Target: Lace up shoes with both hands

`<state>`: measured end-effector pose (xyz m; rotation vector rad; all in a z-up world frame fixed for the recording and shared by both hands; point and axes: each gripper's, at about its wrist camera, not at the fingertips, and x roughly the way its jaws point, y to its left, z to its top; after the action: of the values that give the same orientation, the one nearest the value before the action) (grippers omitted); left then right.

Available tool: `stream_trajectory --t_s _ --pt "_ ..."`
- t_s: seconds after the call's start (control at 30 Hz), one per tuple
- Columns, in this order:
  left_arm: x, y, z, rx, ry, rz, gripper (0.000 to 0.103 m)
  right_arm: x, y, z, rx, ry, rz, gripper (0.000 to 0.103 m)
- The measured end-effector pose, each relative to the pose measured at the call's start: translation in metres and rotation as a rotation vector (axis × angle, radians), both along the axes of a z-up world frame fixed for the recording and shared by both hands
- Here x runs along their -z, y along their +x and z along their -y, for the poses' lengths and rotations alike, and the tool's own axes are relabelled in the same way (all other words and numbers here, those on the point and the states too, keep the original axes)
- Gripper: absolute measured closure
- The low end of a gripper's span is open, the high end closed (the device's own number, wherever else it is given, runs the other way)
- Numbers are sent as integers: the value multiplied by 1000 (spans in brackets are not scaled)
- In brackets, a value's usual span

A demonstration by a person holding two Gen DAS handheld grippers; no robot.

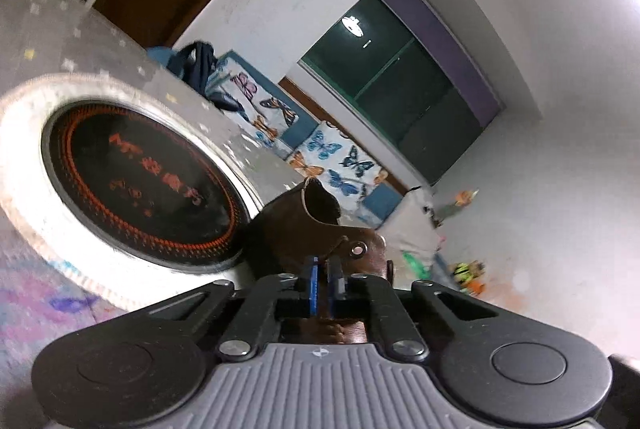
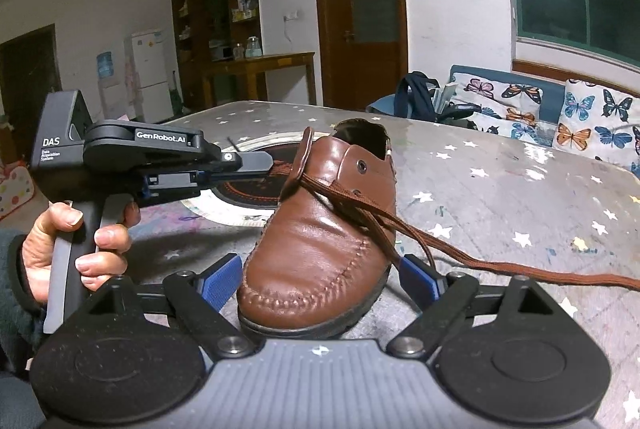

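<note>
Left gripper (image 1: 325, 279): fingers nearly together, pads almost touching, reaching in level from the left. Person's hand (image 2: 76, 249) wraps its grip, thumb on top. Right gripper (image 2: 320, 279): jaws wide, blue pads (image 2: 222, 283) far apart, near, low.

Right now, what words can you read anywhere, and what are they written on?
"GenRobot.AI": white letters on the side of the black left gripper.
"DAS": white letters on that gripper's rear housing.
Small print under "DAS": seems to read "Data Acquisition System", barely legible.
Orange characters on the round black hotplate set in the star-patterned table: too blurred to read.
Brown leather shoe and brown lace: no writing visible.
</note>
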<state>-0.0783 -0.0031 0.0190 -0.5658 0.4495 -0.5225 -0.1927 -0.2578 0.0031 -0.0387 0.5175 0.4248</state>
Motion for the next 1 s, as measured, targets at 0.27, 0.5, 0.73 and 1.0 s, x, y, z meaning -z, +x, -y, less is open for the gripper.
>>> stream_trajectory --t_s 0.27,0.5,0.73,1.0 --pt "-30 -31 26 -154 383 174 101 1 0 0 27 -7 2 12" --pt "-49 -56 7 -317 523 218 101 5 0 0 47 -20 -1 11" --pt "-59 -77 -22 -462 587 188 101 6 -3 -3 39 -24 -3 10" --pt "-64 -89 -49 -634 663 165 101 5 -2 -7 31 -34 5 9"
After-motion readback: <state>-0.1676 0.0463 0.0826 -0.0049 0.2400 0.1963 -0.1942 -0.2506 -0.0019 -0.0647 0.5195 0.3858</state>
